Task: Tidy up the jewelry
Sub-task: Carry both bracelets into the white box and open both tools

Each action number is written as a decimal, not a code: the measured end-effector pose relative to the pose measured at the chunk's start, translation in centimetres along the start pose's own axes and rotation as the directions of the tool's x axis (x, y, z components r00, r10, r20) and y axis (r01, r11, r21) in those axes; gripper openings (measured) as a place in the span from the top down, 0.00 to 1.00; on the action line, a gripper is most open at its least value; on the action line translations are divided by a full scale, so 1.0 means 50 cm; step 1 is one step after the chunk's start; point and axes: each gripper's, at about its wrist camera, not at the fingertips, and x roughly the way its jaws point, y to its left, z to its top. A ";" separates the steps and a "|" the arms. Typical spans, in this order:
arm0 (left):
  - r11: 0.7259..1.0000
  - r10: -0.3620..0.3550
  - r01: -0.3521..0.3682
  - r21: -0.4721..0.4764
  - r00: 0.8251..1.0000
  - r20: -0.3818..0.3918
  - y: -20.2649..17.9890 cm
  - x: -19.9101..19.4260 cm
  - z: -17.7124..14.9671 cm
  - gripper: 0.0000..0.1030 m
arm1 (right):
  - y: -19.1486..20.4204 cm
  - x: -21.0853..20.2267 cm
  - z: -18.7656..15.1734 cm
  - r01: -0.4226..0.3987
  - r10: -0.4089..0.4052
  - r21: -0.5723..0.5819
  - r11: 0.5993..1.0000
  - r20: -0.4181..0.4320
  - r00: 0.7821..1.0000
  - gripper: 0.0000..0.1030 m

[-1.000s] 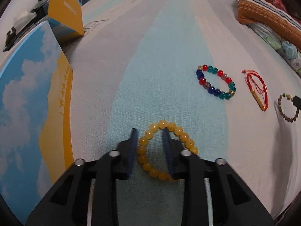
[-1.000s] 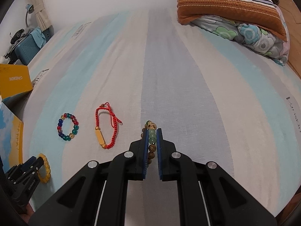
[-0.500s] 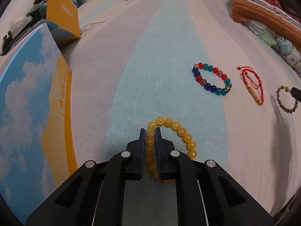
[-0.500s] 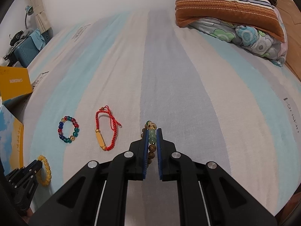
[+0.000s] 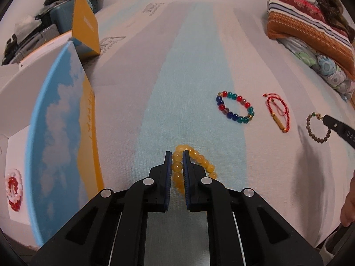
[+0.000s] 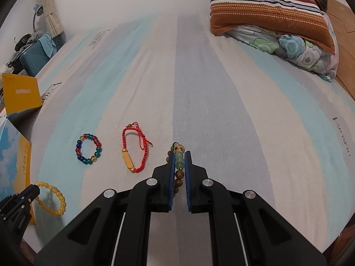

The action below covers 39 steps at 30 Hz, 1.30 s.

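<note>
My left gripper [image 5: 177,155] is shut on the yellow bead bracelet [image 5: 205,163], which hangs a little above the striped bedsheet [image 5: 137,93]; the same bracelet [image 6: 52,196] shows at the lower left of the right wrist view. My right gripper [image 6: 179,155] is shut on the brown wooden bead bracelet [image 6: 178,161] with green beads, seen also as the brown bracelet [image 5: 317,128] in the left wrist view. Between them lie a multicoloured glass bead bracelet [image 5: 235,107] [image 6: 88,148] and a red cord bracelet [image 5: 278,112] [image 6: 135,153] with a gold tube.
An open box with a sky-print lid [image 5: 60,119] stands at the left; a red and pink bead piece [image 5: 13,188] lies inside it. A yellow box [image 5: 85,25] sits behind. Striped and floral pillows [image 6: 273,13] lie at the far right. A hand [image 5: 348,201] shows at the right edge.
My left gripper closed on the yellow bracelet and lifted it a little off the sheet, toward the box. The right gripper kept still, holding the brown bracelet.
</note>
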 end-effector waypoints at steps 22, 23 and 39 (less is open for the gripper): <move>1.000 -0.012 0.014 -0.013 0.993 0.117 0.031 -0.181 0.038 0.91 | 0.078 -0.112 -0.001 -0.031 0.033 -0.049 0.998 0.041 0.999 0.93; 1.000 -0.012 0.013 -0.015 0.993 0.121 0.034 -0.187 0.037 0.91 | 0.083 -0.118 0.000 -0.033 0.035 -0.051 0.998 0.043 0.998 0.93; 0.997 -0.025 0.037 -0.063 0.982 0.190 0.102 -0.285 0.038 0.91 | 0.189 -0.219 0.002 -0.055 0.068 -0.121 0.991 0.108 0.992 0.93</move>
